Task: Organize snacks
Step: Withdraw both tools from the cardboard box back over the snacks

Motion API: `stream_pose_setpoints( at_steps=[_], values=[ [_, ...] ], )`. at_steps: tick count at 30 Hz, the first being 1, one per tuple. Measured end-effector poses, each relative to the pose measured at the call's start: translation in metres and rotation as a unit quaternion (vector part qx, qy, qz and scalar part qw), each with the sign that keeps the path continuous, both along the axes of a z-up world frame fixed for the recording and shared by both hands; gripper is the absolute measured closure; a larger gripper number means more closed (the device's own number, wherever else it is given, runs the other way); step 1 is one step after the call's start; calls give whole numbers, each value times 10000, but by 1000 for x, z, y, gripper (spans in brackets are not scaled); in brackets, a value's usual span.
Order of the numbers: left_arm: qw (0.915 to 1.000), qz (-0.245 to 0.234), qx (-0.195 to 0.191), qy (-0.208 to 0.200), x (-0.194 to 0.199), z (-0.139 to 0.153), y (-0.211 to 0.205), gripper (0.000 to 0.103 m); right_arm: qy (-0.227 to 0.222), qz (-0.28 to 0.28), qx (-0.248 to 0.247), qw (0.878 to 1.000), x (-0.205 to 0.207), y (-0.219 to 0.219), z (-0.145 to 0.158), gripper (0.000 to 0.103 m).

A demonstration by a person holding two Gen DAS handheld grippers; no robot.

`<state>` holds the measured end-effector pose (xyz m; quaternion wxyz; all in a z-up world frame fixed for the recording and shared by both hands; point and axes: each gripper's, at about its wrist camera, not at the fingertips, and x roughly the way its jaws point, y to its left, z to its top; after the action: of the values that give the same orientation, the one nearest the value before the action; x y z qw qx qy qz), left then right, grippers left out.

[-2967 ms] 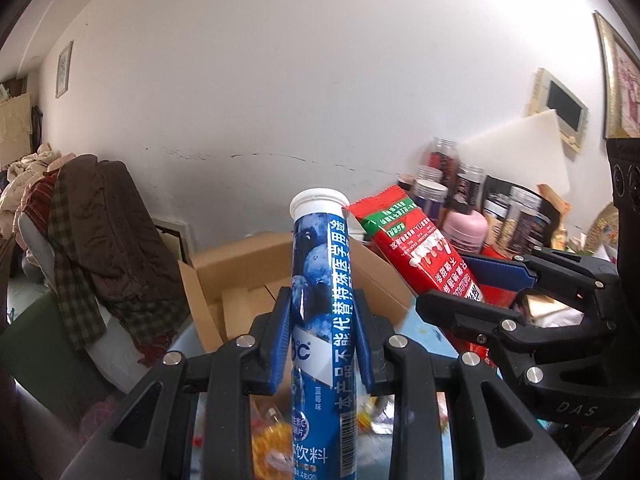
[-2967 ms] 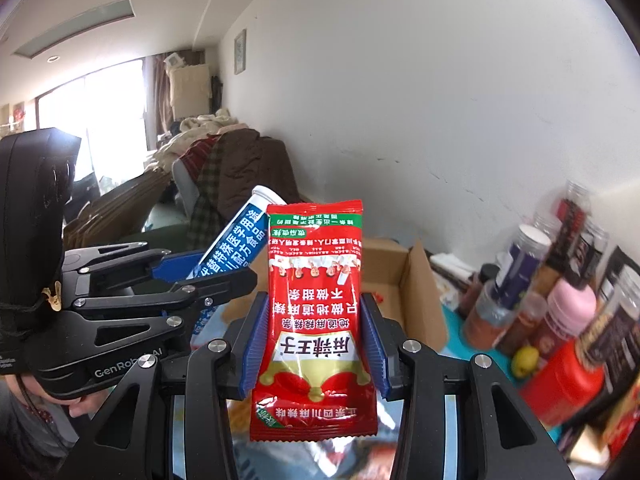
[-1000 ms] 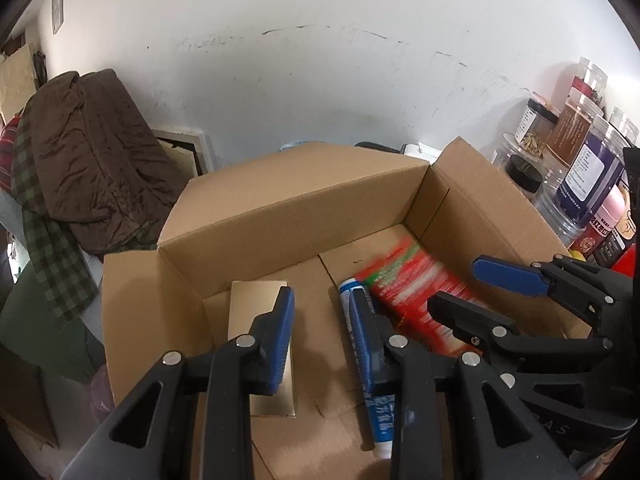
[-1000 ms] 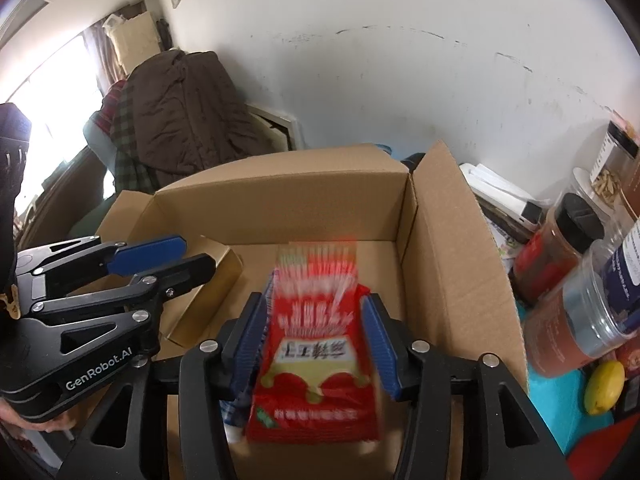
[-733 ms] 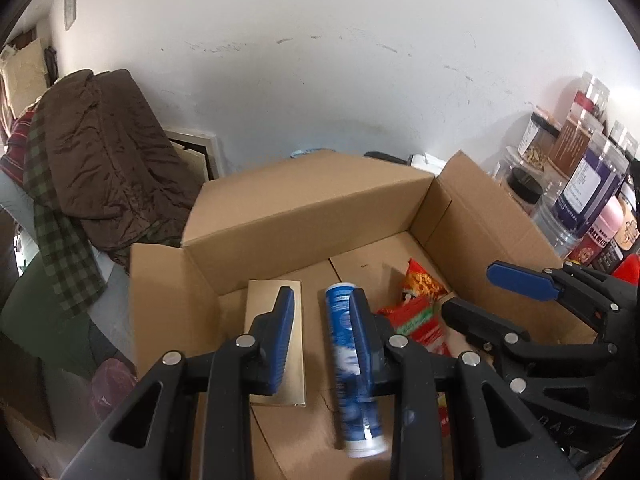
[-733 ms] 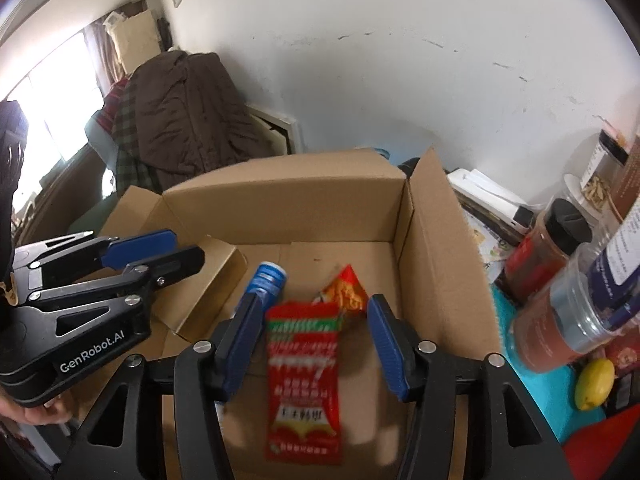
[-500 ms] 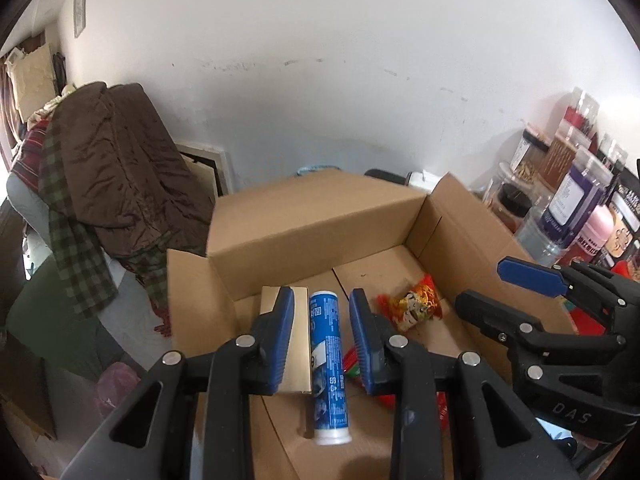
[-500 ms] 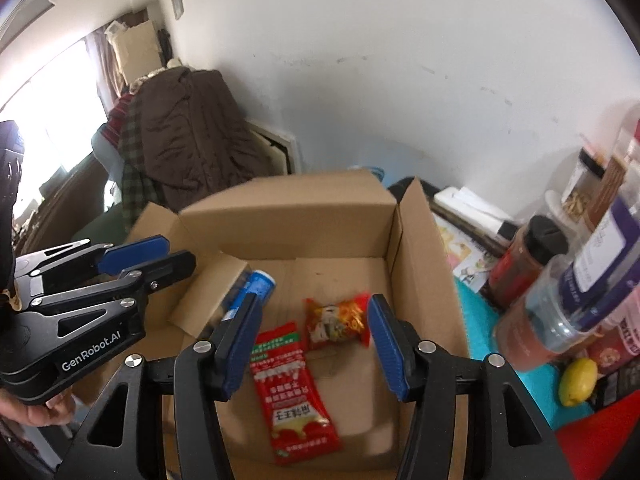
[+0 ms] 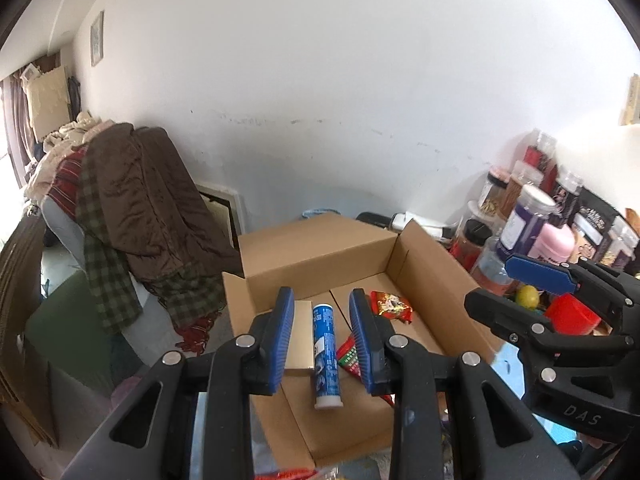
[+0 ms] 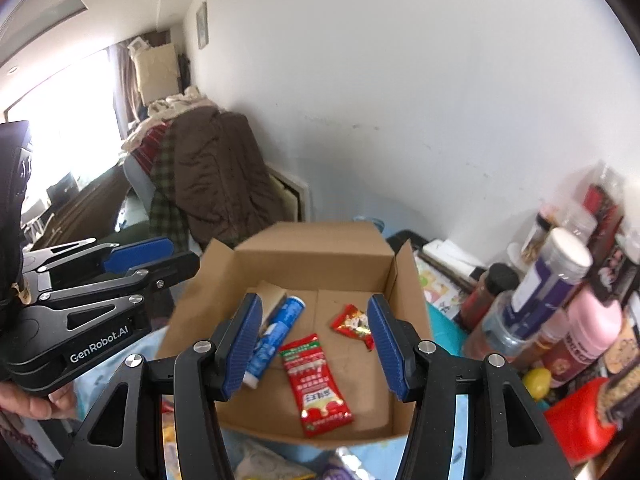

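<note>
Above the open cardboard box [image 10: 312, 248], both grippers hang empty. The left gripper [image 9: 321, 300] has its blue pads a narrow gap apart with nothing between them. The right gripper [image 10: 315, 308] stands wider, also bare. The box is plain corrugated board, stiff-walled, with its flaps folded outward. It looks light enough to slide if bumped.

Right of the box crowd plastic jars [image 10: 552, 280] with screw lids. Behind the box and to its left, a brown coat [image 10: 216, 176] is draped over a pile.

Inside the box, against its left wall, lies a flat tan carton [image 9: 300, 332]. It is rigid and square-edged, and looks best taken across its thin sides. Just beside it on the box floor rests the blue tube [image 10: 276, 332]. It is a smooth, glossy cylinder with a white cap at the near end. It is likely to roll, so a grip across its middle should hold best.

At the middle of the box floor lies the red sachet [image 10: 316, 380], a limp, slick film pouch. It is probably safest pinched at a sealed edge.

Toward the right wall of the box sits the small red packet [image 10: 354, 324]. It is crinkly and featherweight, and easily crushed.
</note>
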<state>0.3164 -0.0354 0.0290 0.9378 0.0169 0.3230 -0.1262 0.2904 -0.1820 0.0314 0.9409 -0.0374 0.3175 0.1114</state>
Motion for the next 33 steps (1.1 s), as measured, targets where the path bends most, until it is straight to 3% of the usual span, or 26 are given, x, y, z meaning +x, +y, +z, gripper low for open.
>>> stream_pose_setpoints(
  at_steps=[8, 17, 21, 28, 30, 33],
  values=[
    [9994, -55, -60, -348, -55, 28, 11, 75, -388, 17, -61, 9992, -55, 12, 30, 48],
    [9984, -191, -138, -505, -108, 40, 22, 73, -662, -29, 31, 9978, -116, 16, 40, 44],
    [9976, -219, -182, -630, -131, 43, 24, 56, -766, -25, 9, 9971, -140, 19, 42, 44],
    [9971, -310, -177, -677, -166, 35, 25, 40, -844, -56, 34, 9964, -179, 21, 35, 34],
    [9966, -307, -169, -740, -176, 33, 26, 22, -856, -56, 73, 9963, -189, 22, 32, 33],
    [9961, -312, -164, -811, -189, 30, 27, 19, -825, -73, 109, 9965, -199, 22, 24, 29]
  ],
)
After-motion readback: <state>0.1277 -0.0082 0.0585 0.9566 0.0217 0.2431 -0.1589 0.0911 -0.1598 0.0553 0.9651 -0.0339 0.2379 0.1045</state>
